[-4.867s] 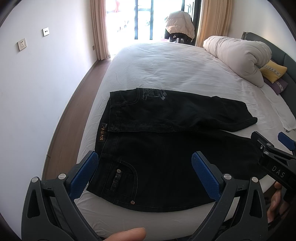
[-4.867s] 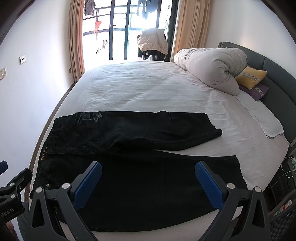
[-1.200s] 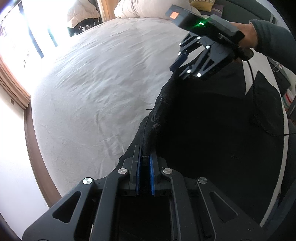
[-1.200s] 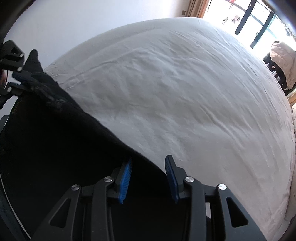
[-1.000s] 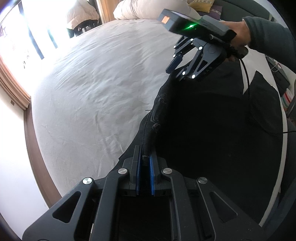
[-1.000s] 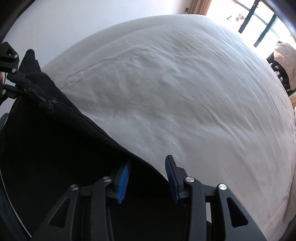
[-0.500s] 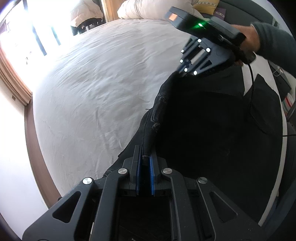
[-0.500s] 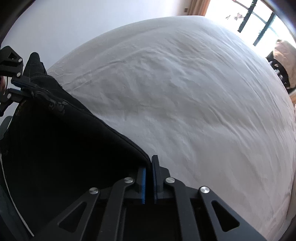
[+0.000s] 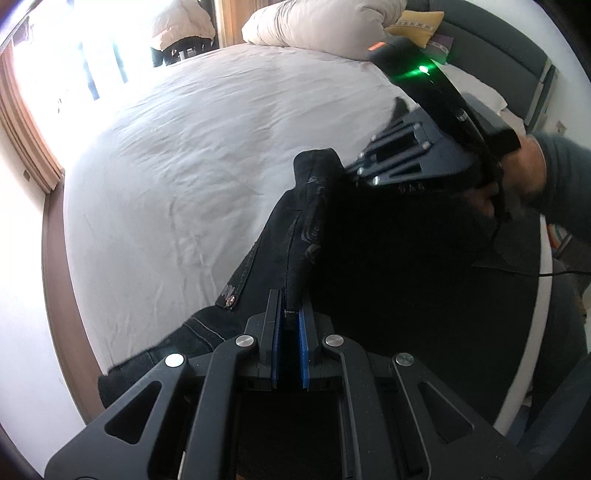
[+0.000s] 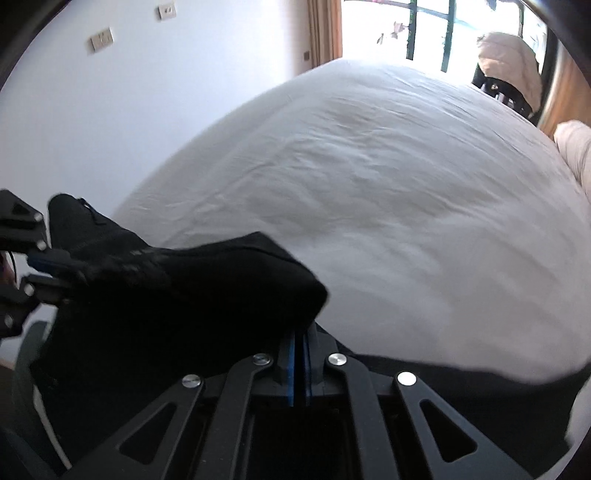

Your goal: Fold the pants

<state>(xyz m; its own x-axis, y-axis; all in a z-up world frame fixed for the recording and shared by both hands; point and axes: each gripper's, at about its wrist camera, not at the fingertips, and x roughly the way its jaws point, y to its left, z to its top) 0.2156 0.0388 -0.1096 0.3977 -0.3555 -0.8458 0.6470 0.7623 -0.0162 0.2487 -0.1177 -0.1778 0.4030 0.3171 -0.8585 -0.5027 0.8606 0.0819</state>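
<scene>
Black denim pants (image 9: 388,258) bunch, pinched in both tools, over wrinkled white sheet (image 9: 192,155).

Two fisheye wrist cameras look steeply down along their own fingers, close over a wide white-sheeted bed (image 9: 192,155). The left view faces up the bed toward the rolled cream duvet (image 9: 325,26) and bright window, catching the right gripper (image 9: 354,173). The right view faces the plain white wall (image 10: 184,74). Both share the sheet, the crumpled black denim pants (image 10: 177,295) and the window.
</scene>
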